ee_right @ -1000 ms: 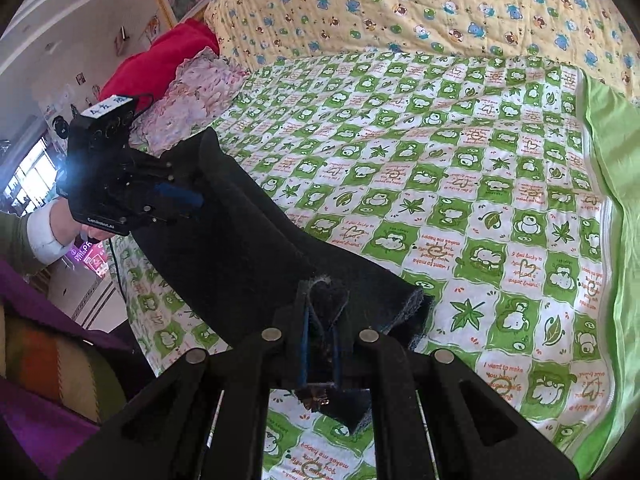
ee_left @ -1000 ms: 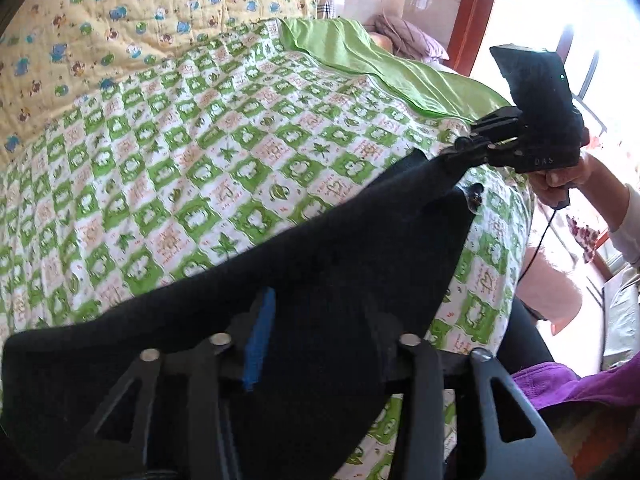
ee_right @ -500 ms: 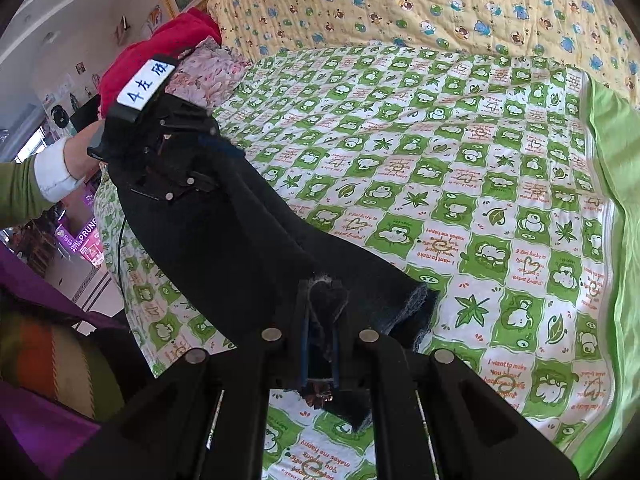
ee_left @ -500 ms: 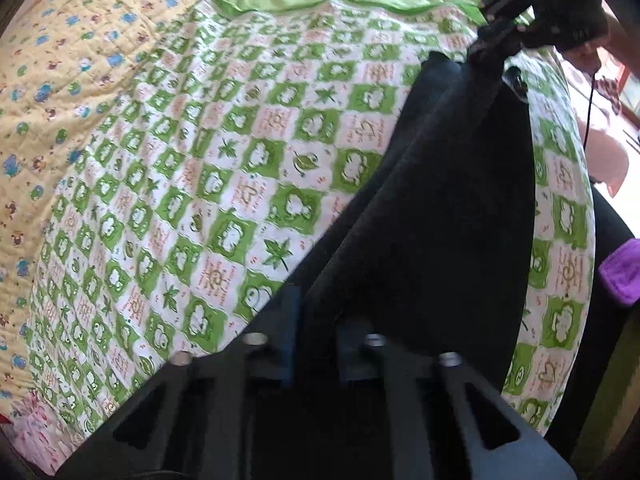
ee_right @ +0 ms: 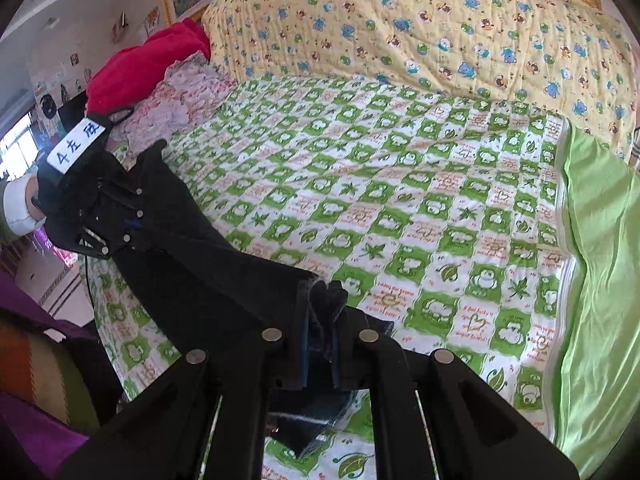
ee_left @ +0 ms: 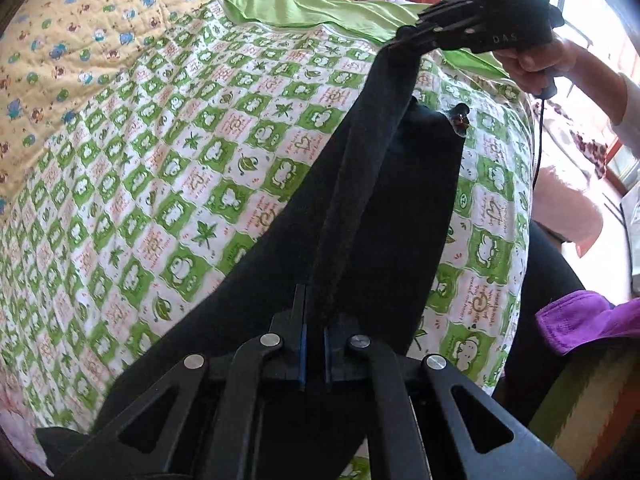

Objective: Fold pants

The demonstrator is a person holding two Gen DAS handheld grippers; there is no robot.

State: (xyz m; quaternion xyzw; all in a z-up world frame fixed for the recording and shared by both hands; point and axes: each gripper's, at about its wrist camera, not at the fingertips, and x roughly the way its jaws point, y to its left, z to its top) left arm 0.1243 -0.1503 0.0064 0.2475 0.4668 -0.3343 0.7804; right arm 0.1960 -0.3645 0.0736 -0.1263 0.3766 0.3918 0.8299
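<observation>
So the dark black fabric pants (ee_left: pixel 384 208) hang stretched above the green-and-white checked quilt (ee_left: pixel 168 168), left gripper (ee_left: pixel 314 354) and right gripper (ee_right: pixel 320 344) each clamped on an end, so no fold looks finished yet.

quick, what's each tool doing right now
left tool: shut on the black pants.
right tool: shut on the black pants' other end.

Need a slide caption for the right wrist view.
Right gripper and left gripper pinch black pants stretched over green-checked quilt.
</observation>
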